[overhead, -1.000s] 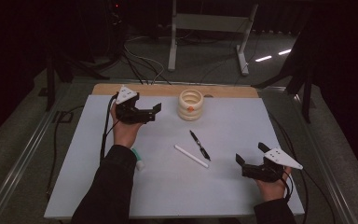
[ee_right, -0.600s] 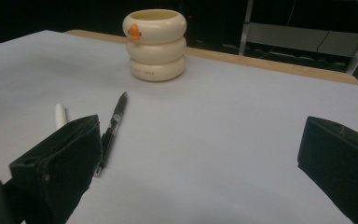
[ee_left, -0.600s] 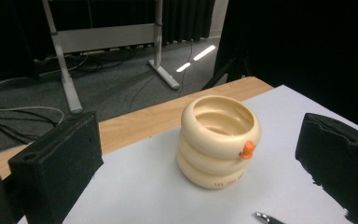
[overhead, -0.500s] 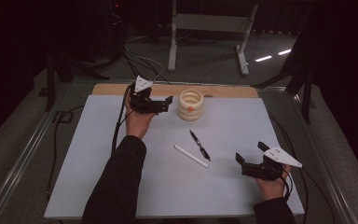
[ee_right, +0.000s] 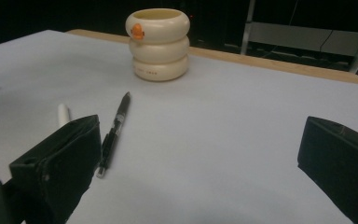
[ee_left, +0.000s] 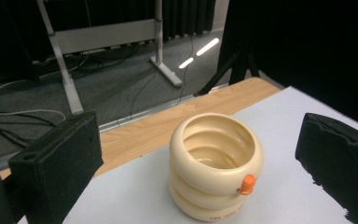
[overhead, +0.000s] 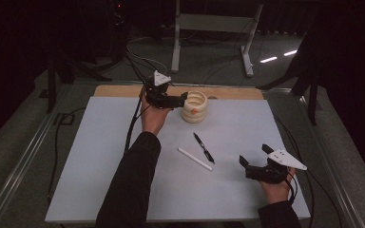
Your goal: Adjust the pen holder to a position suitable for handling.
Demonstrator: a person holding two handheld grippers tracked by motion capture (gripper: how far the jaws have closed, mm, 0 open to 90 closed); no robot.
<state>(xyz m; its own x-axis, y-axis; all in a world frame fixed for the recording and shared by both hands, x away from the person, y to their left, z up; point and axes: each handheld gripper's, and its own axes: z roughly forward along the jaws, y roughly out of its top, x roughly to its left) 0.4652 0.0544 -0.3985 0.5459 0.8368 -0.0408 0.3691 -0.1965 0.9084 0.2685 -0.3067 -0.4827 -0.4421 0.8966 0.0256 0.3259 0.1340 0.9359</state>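
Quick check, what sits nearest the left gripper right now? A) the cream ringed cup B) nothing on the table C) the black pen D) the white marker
A: in the high view the left gripper is open right beside the cream ringed cup, and the left gripper view shows the cup between its jaws, not yet gripped. The black pen and white marker lie nearer the middle of the table.

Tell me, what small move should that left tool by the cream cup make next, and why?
Probably ease the left tool forward and down, then close. Its jaws stand open on either side of the cream ribbed plastic cup with the orange knob, apparently not touching it yet, so a short advance would bring the pads beside its wall.
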